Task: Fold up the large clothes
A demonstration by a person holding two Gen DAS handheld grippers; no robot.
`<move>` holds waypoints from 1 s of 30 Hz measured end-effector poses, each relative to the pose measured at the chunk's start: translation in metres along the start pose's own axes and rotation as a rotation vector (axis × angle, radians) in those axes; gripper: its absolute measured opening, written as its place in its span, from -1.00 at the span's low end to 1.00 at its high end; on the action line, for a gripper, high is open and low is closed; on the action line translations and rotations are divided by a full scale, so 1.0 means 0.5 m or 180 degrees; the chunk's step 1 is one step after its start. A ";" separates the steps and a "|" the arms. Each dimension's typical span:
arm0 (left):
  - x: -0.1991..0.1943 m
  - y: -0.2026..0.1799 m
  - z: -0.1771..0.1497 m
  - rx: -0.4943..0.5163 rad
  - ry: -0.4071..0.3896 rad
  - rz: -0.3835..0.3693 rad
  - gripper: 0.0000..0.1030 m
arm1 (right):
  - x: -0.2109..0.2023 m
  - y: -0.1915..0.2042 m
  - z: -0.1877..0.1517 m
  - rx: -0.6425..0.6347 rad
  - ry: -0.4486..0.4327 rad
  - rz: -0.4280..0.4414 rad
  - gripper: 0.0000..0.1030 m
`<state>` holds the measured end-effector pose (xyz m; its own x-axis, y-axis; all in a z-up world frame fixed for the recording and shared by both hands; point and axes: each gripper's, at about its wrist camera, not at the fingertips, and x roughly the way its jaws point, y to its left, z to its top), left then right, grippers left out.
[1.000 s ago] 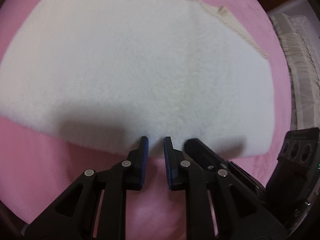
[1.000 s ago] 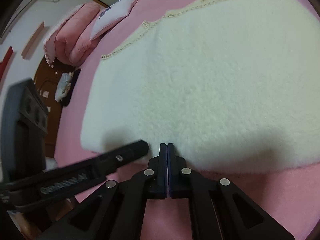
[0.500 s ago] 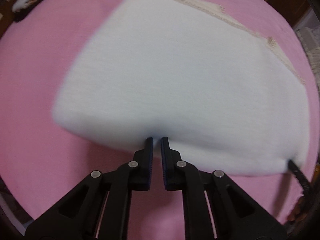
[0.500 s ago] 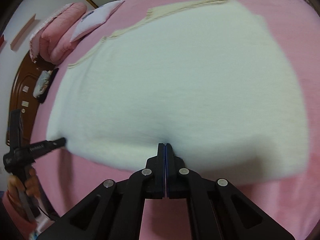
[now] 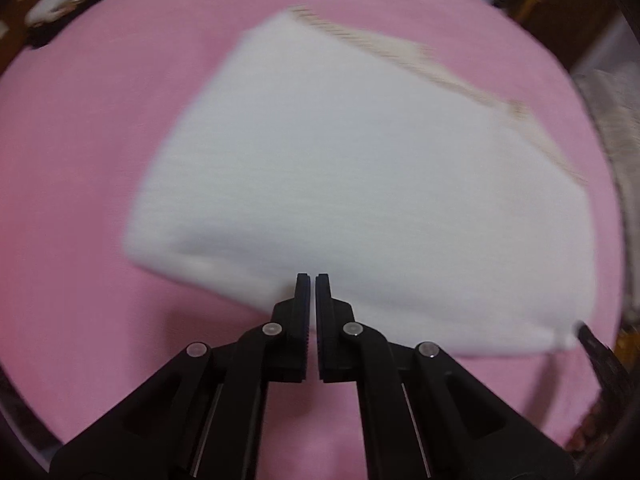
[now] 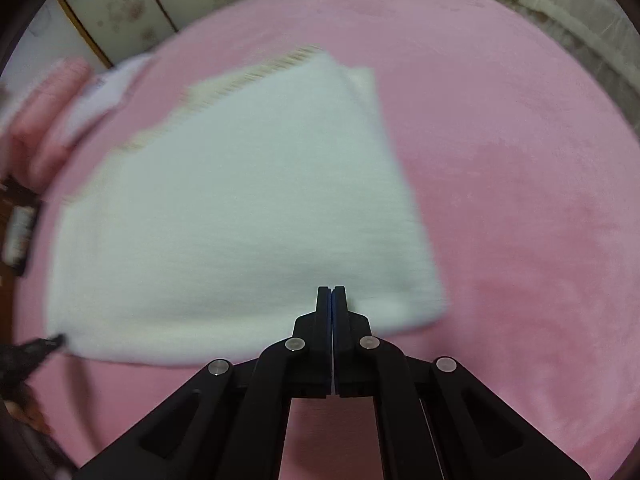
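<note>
White garment (image 5: 360, 184) lies folded flat, mid pink bed (image 5: 80, 160), beige trim along far edge. Left gripper (image 5: 311, 280) clenched, empty, tips over near fold. Right gripper (image 6: 331, 292) clenched too, nothing between pads, near garment's right corner. Pink pillows (image 6: 44, 120) far left.

Fleecy white garment (image 5: 360, 184), plush pink bedcover (image 5: 80, 160)

Pink bedspread (image 6: 520, 160) across the whole bed, soft and plush. Pink pillows (image 6: 44, 120) piled at the far left edge. Floral-patterned panels (image 6: 160, 0) with wooden trim beyond. Cream ruffled fabric (image 6: 560, 4) along the far right. Dark wooden furniture (image 5: 560, 4) behind, blurred.
</note>
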<state>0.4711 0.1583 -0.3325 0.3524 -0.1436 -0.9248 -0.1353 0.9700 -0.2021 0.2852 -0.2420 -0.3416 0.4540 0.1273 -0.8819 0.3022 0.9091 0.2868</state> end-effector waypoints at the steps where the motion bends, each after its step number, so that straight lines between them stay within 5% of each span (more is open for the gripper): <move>1: -0.006 -0.030 -0.010 0.0111 0.0020 -0.0181 -0.98 | 0.001 0.020 -0.003 0.0074 -0.0014 0.0220 -1.00; 4: 0.003 -0.114 -0.027 0.0366 0.0176 -0.0505 -0.98 | 0.031 0.075 -0.011 0.0142 0.0141 0.0767 -1.00; 10: 0.041 -0.167 -0.051 0.0435 0.0513 -0.0891 -0.98 | 0.096 0.162 -0.032 -0.0099 0.0499 0.1174 -1.00; 18: 0.158 -0.199 0.099 0.0178 0.0372 -0.1181 -1.00 | 0.183 0.166 0.017 -0.0071 0.0430 0.1186 -1.00; 30: 0.284 -0.186 0.317 -0.0066 -0.0071 -0.1186 -1.00 | 0.361 0.172 0.313 -0.0054 0.0083 0.0995 -1.00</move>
<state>0.6804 0.0788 -0.3941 0.4011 -0.4815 -0.7793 -0.0124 0.8478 -0.5302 0.5242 -0.2029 -0.4175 0.5010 0.4115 -0.7614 0.1373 0.8308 0.5394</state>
